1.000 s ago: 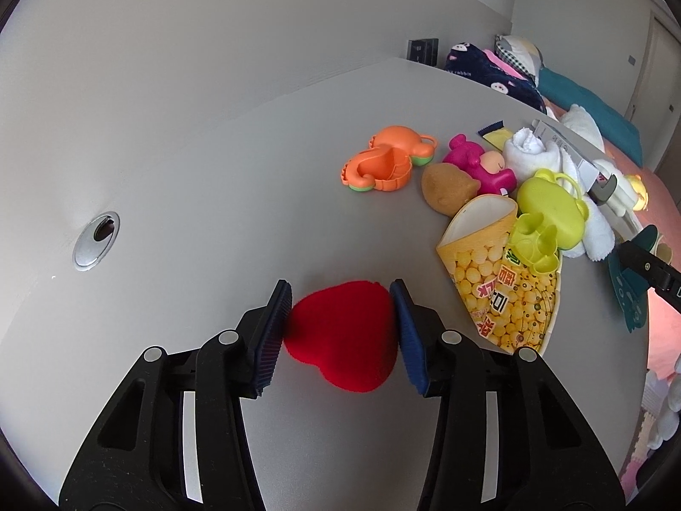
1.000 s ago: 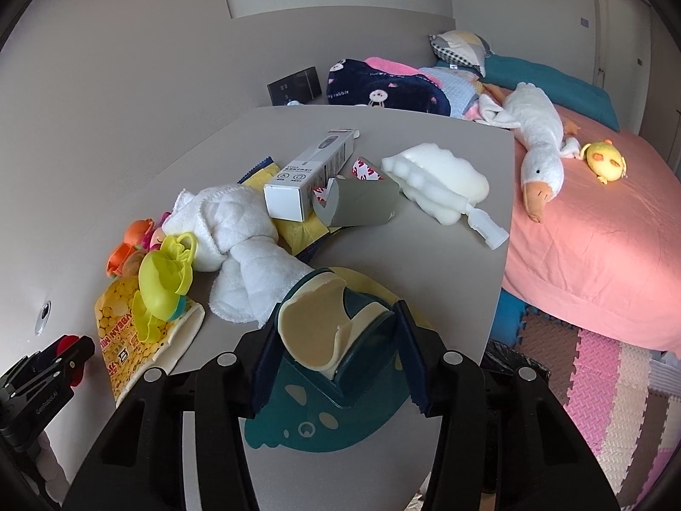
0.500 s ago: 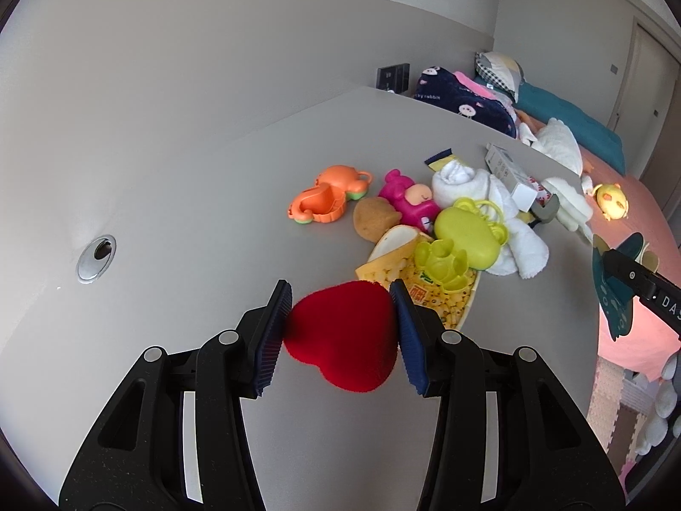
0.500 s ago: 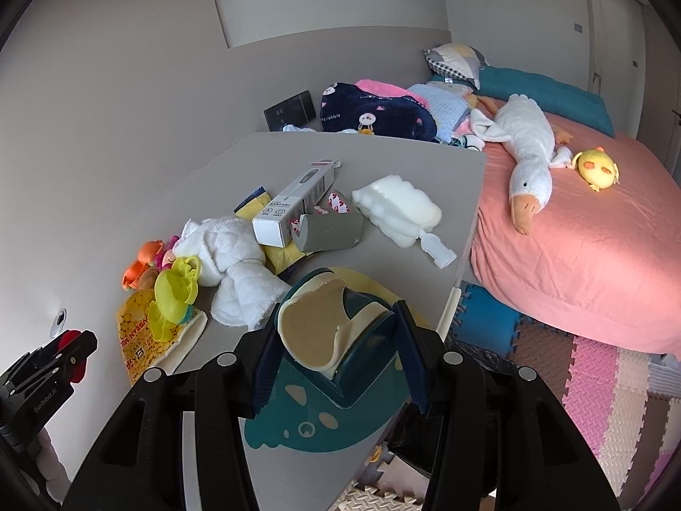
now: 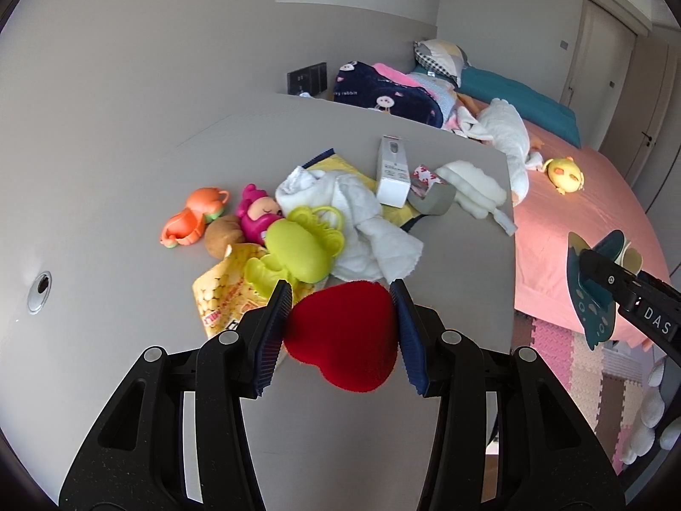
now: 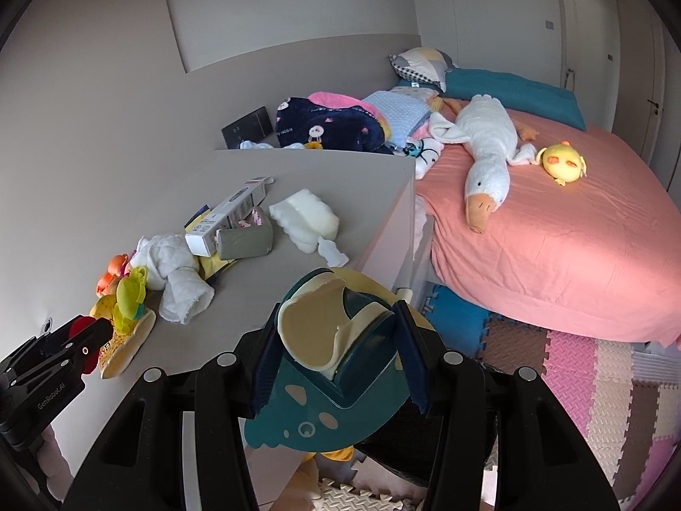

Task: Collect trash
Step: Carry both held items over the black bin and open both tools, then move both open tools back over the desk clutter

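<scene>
My left gripper is shut on a red heart-shaped soft piece, held above the near part of the grey table. My right gripper is shut on a teal and cream flat toy piece, hanging over the table's right edge and the floor. Each gripper shows in the other's view: the right gripper at the right side, the left gripper at the lower left. On the table lie a yellow snack bag, a white box, a grey crumpled cup and white foam.
Toys sit among the litter: a green one, a pink doll, an orange one, plus a white cloth. A pink bed with a goose plush stands right of the table; coloured floor mats lie below.
Both grippers have drawn back and risen from the table with their objects still held. The clutter now looks farther off, and more of the bed and floor shows.
</scene>
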